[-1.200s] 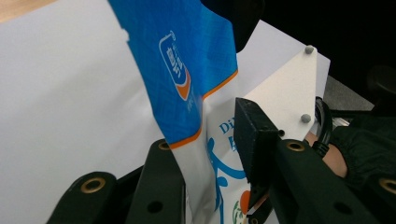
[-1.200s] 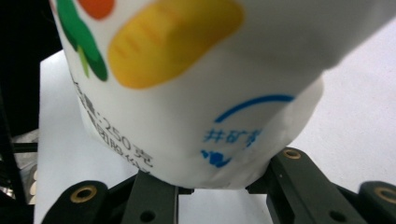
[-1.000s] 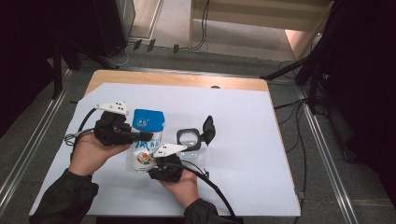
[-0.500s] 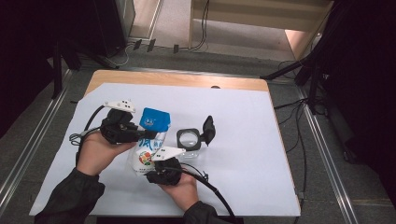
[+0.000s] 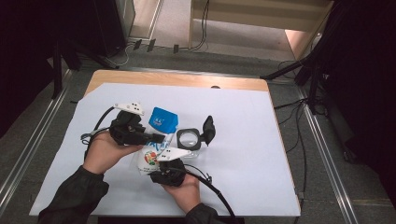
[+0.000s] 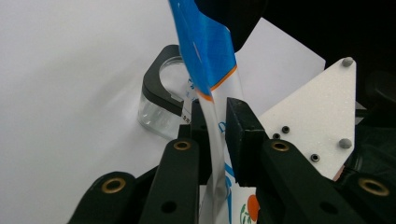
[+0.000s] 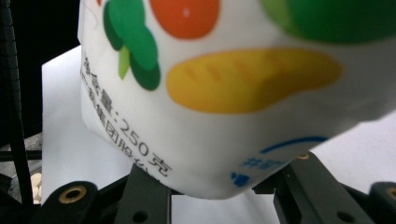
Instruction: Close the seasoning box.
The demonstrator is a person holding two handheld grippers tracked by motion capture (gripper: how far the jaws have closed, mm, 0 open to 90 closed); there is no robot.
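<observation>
The right gripper [image 5: 164, 164] is squeezing the bottom of the snack bag [image 5: 154, 148] so it is not sliding on the white table sheet [image 5: 243, 140]. The left gripper [image 5: 156, 137] is pinching the bag's thin blue top; its jaws have just been opening a little, with the film between them. The open glass jar [image 5: 190, 138] is waiting just beside the bag, likely for pouring.

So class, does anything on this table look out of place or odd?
Yes: the pouch is bent, its blue top folded over where the left gripper pinches it. The glass jar sits open, lid flipped up.
</observation>
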